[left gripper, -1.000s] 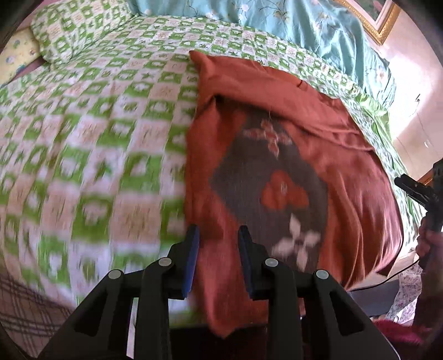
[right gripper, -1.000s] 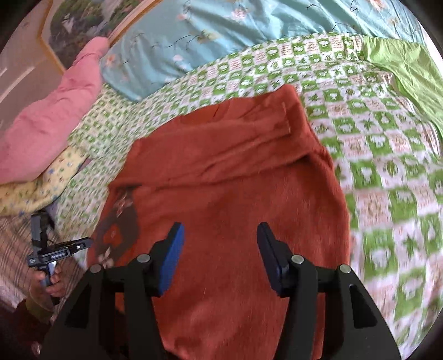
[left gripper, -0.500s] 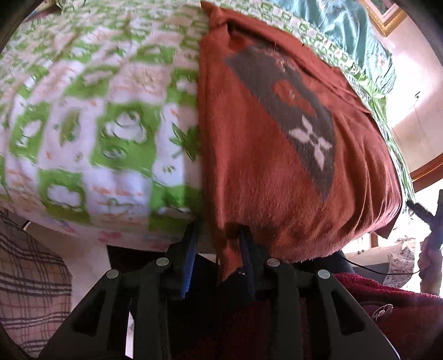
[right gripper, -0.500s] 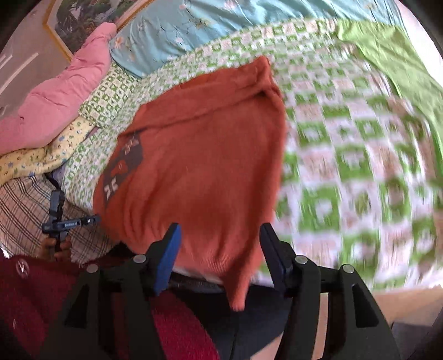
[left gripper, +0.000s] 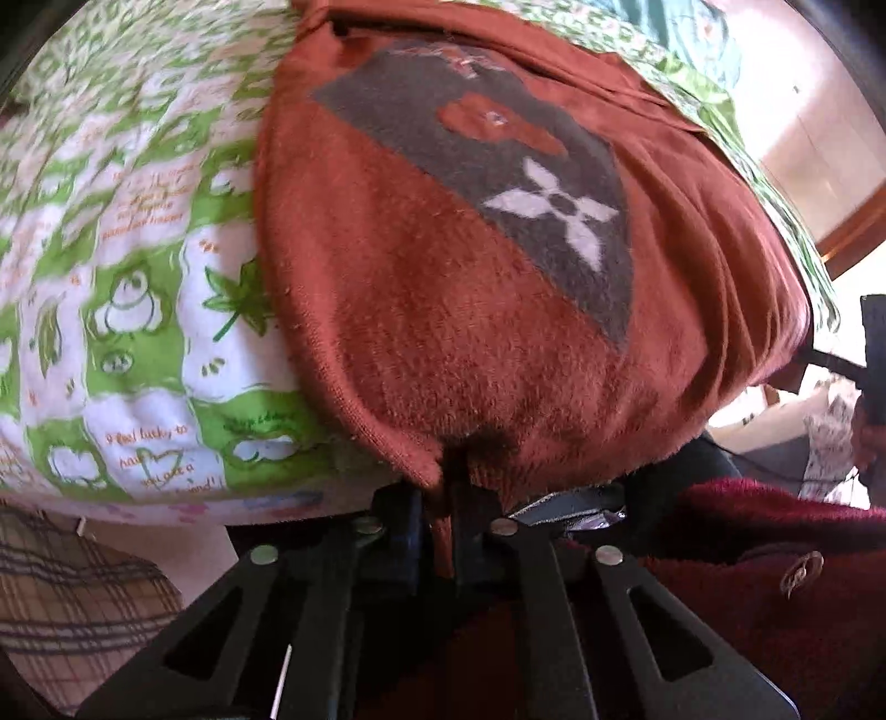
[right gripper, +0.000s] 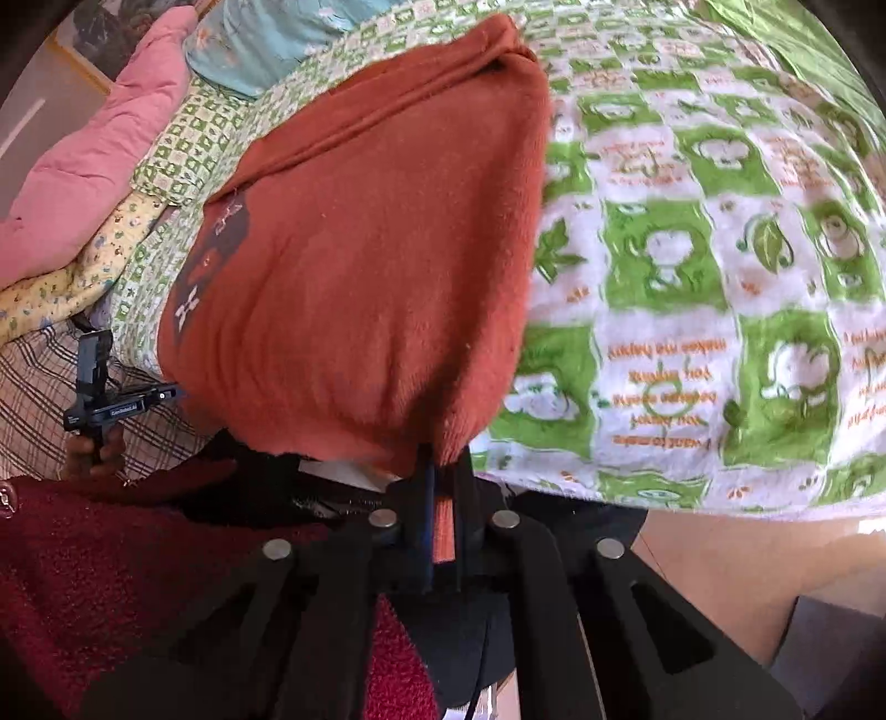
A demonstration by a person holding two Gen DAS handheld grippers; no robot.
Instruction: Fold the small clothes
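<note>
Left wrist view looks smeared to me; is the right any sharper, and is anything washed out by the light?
Left wrist view: the green checked bedspread is motion-blurred at far left, the rust sweater sharper, the bright room at upper right blown out. Right wrist view: bedspread print slightly soft, sunlit floor at lower right glary; fisheye bends both.

Premises: a bedroom in a private home. A bed carries a green-and-white checked bedsheet [right gripper: 692,266] printed with cartoon animals, leaves and short phrases. At the far side lie a pink quilt [right gripper: 94,160], a pale blue floral quilt [right gripper: 266,44] and a yellow floral cloth [right gripper: 66,282]. A framed picture [right gripper: 105,33] hangs on the wall beyond. Plaid fabric [left gripper: 72,603] lies below the mattress edge. The floor [right gripper: 714,559] beside the bed looks tan.
</note>
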